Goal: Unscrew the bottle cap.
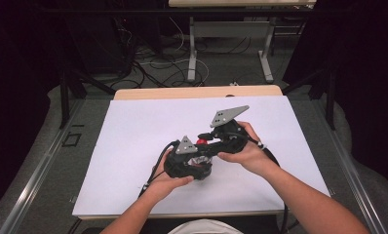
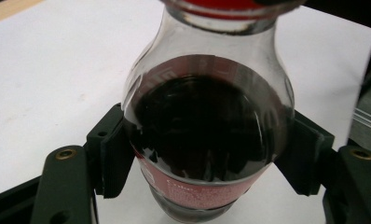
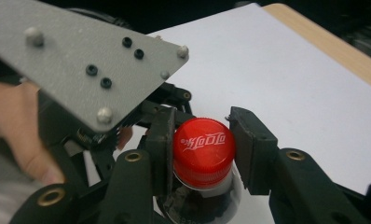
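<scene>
- Bottle (image 2: 207, 140) upright near bench (image 1: 133, 126) centre, dark liquid inside.
- Left gripper (image 2: 207, 154) clamped on bottle body.
- Right gripper (image 3: 203, 140) clamped on red cap (image 3: 203, 144).

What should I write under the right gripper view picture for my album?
The right gripper pinches the red cap of a dark soda bottle on a white table.

surface (image 1: 133, 93): light wood, seen at far edge | covering: white sheet (image 1: 133, 146) laid over most of it | bottle (image 2: 207, 140): stood on sheet, between the fingers
</scene>
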Available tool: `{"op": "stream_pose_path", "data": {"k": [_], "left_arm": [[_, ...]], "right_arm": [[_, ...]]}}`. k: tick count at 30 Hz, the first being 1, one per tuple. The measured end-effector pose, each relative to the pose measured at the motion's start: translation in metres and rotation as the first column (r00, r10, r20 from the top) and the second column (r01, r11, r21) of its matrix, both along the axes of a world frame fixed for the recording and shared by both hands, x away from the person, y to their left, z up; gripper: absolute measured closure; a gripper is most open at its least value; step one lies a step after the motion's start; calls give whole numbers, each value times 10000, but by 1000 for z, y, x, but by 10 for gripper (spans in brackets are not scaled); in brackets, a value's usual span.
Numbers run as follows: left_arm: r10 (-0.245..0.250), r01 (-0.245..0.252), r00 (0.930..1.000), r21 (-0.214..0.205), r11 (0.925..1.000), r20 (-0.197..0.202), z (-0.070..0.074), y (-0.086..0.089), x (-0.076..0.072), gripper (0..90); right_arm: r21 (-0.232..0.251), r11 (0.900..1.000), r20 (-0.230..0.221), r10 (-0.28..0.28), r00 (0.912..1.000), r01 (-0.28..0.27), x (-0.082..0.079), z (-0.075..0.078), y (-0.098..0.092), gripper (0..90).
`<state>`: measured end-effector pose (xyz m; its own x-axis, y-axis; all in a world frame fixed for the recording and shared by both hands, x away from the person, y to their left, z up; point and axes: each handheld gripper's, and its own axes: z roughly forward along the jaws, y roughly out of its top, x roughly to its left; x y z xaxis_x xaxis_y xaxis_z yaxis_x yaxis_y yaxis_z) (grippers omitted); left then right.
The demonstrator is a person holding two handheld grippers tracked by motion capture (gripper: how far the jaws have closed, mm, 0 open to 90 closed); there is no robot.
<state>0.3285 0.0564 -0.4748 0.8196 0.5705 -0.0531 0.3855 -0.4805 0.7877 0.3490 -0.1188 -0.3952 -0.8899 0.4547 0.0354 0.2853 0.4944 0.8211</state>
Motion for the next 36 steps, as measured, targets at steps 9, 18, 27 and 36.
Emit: {"op": "stream_pose_path", "data": {"k": [9, 18, 27, 36], "left_arm": [[657, -657, 9978, 6, 9978, 51, -1, -1, 0, 303], [411, -412, 9991, -62, 9991, -137, -2, 2, 1, 304], [-789, 788, 9969, -222, 9966, -56, 7, 5, -1, 304], [-1138, 1126, 9932, -458, 9926, -240, 16, 8, 1, 299]], "right_arm": [[68, 9923, 95, -1239, 9922, 1239, -7, -3, 9, 616], [135, 9962, -65, -863, 9962, 864, -1, -4, 6, 617], [291, 9851, -343, 1704, 9848, -1694, 14, 5, -9, 618], [772, 9449, -281, 3211, 9466, -3182, 25, 12, -17, 591]]}}
